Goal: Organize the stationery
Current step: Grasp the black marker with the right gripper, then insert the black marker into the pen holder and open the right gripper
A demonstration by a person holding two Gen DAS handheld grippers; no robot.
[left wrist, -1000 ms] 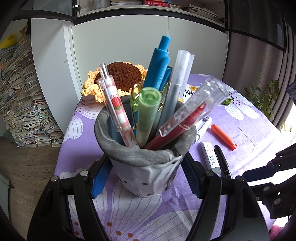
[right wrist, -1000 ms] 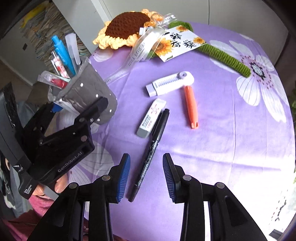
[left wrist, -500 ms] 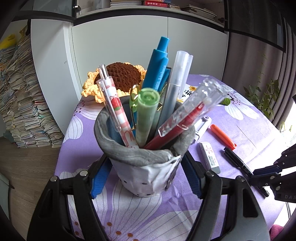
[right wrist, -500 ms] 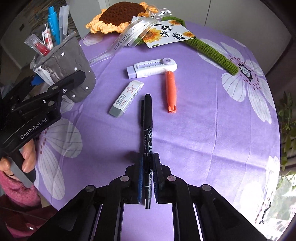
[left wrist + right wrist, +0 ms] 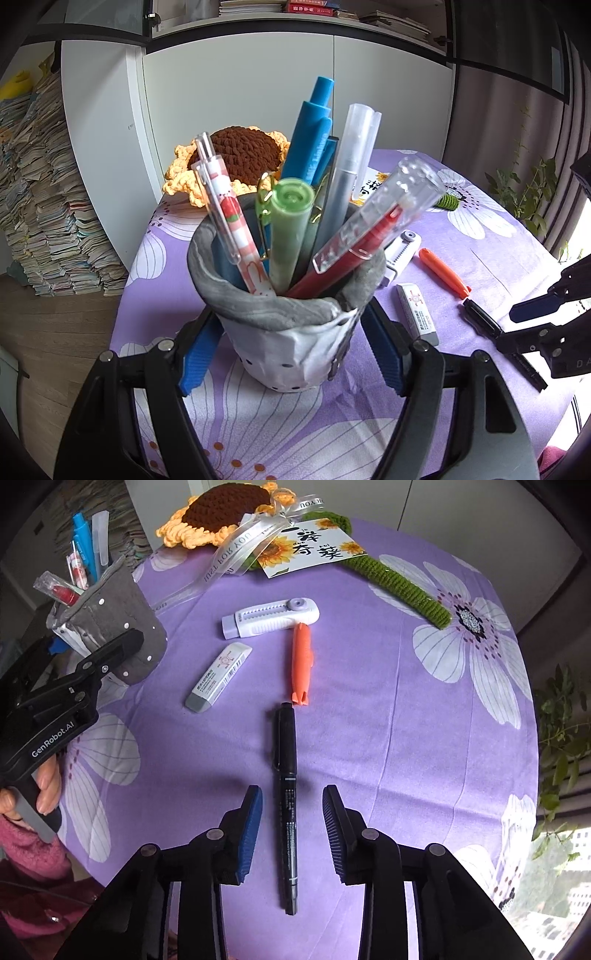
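While your left claw (image 5: 291,350) pins the cup (image 5: 291,332) from both sides, pads pressed into the soft fabric wall, the holder stands upright on the surface (image 5: 369,709) and its mouth gapes toward you. That's likely the point: a floppy pouch full of pens would tip if something were pushed in unsupported.

Your right claw (image 5: 291,827) is released. Its jaws have just been opening, and the black marker (image 5: 286,775) lies flat on the cloth between them, pads clear on both sides. The claw points steeply down over the marker's lower half and the jaws straddle the barrel crosswise, so a squeeze would catch it square.

Marker sits apart from the cup, to its right in the left view, cap end just short of the orange pen (image 5: 301,664). The eraser (image 5: 218,677) and white cutter (image 5: 271,618) lie beyond, also loose.

My read: the grab didn't hold, or you're re-seating. Next move calls for closing nearer mid-barrel so it doesn't swing on the lift. The cup is already crowded; aim for a gap near the red pen (image 5: 343,258).
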